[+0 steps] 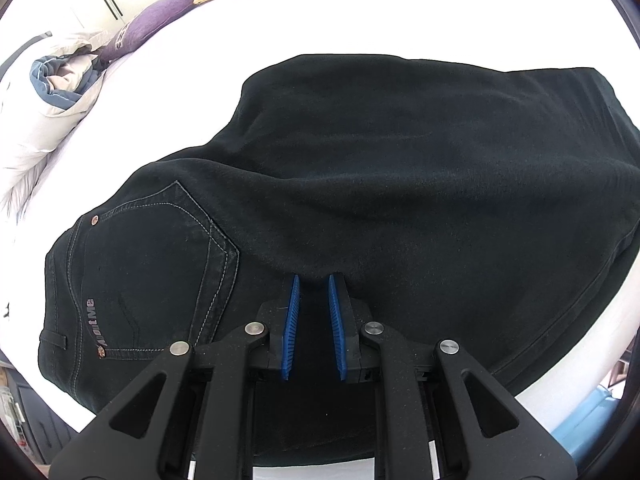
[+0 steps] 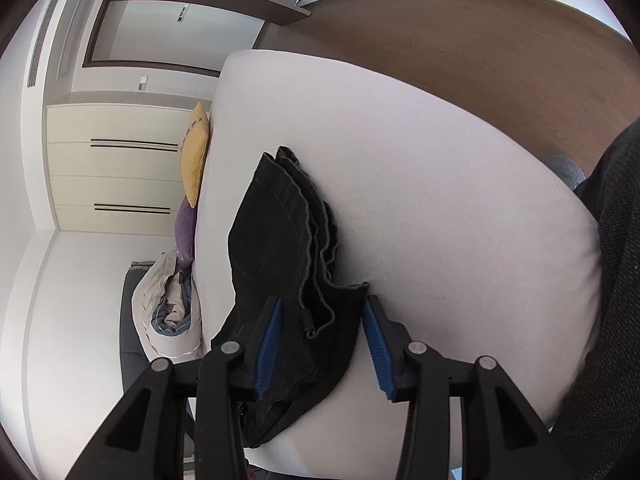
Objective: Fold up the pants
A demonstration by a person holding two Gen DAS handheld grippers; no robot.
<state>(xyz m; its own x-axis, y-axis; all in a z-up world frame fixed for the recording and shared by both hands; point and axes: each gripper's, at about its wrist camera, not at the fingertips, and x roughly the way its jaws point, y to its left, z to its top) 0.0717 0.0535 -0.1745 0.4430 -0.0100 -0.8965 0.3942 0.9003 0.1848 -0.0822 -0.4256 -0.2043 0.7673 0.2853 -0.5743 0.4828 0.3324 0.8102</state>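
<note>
Black denim pants lie on the white bed, near its front edge, already doubled over: a leg panel covers most of the seat, leaving one stitched back pocket showing at the waist end. Your left gripper reaches in at the folded edge nearest you, blue-padded jaws narrowly apart; whether they pinch cloth, I cannot tell. Your right gripper is rolled sideways, so the bed looks upright in its view. Its jaws stand wide apart, straddling the stacked hems and waistband, gripping nothing. That likely readies both ends for the next fold. A yellow square cushion, a purple cushion and a crumpled grey duvet sit along the bed's far edge.
</note>
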